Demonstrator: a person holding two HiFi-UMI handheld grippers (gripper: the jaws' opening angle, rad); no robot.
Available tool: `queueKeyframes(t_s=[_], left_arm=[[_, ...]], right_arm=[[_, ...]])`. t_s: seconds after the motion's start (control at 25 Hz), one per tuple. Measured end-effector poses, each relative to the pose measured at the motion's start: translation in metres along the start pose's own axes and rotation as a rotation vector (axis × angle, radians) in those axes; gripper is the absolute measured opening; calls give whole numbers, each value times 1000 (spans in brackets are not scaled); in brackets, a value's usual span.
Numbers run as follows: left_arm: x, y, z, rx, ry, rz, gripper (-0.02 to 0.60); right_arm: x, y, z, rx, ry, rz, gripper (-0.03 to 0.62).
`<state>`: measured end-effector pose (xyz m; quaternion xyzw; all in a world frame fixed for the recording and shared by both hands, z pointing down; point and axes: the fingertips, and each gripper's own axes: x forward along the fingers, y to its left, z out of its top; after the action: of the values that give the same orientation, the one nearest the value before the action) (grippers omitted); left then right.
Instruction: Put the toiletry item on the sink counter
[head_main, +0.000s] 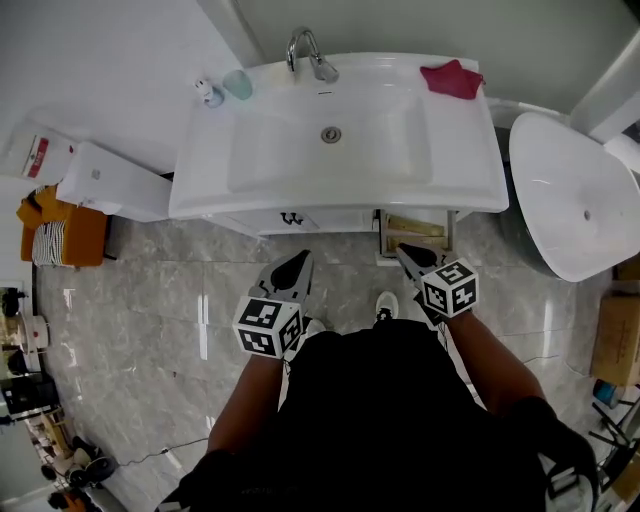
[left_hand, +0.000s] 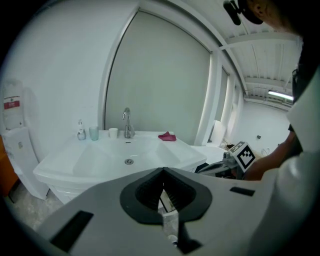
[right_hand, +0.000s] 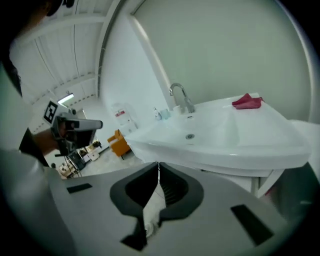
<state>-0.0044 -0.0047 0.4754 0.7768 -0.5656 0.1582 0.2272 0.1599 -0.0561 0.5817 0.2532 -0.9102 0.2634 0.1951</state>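
Note:
The white sink (head_main: 205, 195) stands ahead of me, its counter rim running round the basin. On the back left of the counter are a small pump bottle (head_main: 208, 92) and a teal cup (head_main: 238, 84); both also show in the left gripper view, the bottle (left_hand: 80, 131) left of the cup (left_hand: 94, 133). My left gripper (head_main: 299, 260) and right gripper (head_main: 405, 252) hang just below the sink's front edge, side by side. Each has its jaw tips together, left gripper (left_hand: 163, 170) and right gripper (right_hand: 158, 164). No item shows at either tip; only a pale patch shows in the gap behind them.
A chrome faucet (head_main: 310, 55) rises at the back of the basin and a red cloth (head_main: 452, 78) lies at the back right. An open shelf (head_main: 415, 230) sits under the sink, a white oval fixture (head_main: 570, 200) to the right, a white bin (head_main: 110, 180) and orange seat (head_main: 75, 235) to the left.

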Motion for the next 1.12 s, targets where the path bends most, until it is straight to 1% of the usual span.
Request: queueKeyframes(t_s=[0.08, 0.2, 0.4, 0.6, 0.72, 0.84, 1.0, 1.12], left_arm=[[-4, 3, 3, 17, -5, -27, 5], [-17, 10, 5, 35, -12, -61, 5], [-50, 28, 5, 60, -23, -115, 5], [-80, 46, -2, 77, -26, -179, 5], [-97, 53, -7, 83, -31, -221, 5], [-110, 58, -14, 95, -27, -264, 5], [-120, 59, -26, 119, -12, -310, 5], [-123, 56, -33, 132, -1, -337, 5]], right_arm=[[-3, 26, 15, 14, -55, 37, 9], [-4, 63, 30, -24, -98, 53, 5], [6, 119, 43, -95, -125, 36, 5], [16, 171, 52, -106, -178, 7, 5], [14, 198, 52, -82, -215, -14, 5], [9, 215, 51, -31, -262, -61, 5], [4, 226, 43, 41, -308, -117, 5], [0, 231, 34, 66, -313, -161, 3]])
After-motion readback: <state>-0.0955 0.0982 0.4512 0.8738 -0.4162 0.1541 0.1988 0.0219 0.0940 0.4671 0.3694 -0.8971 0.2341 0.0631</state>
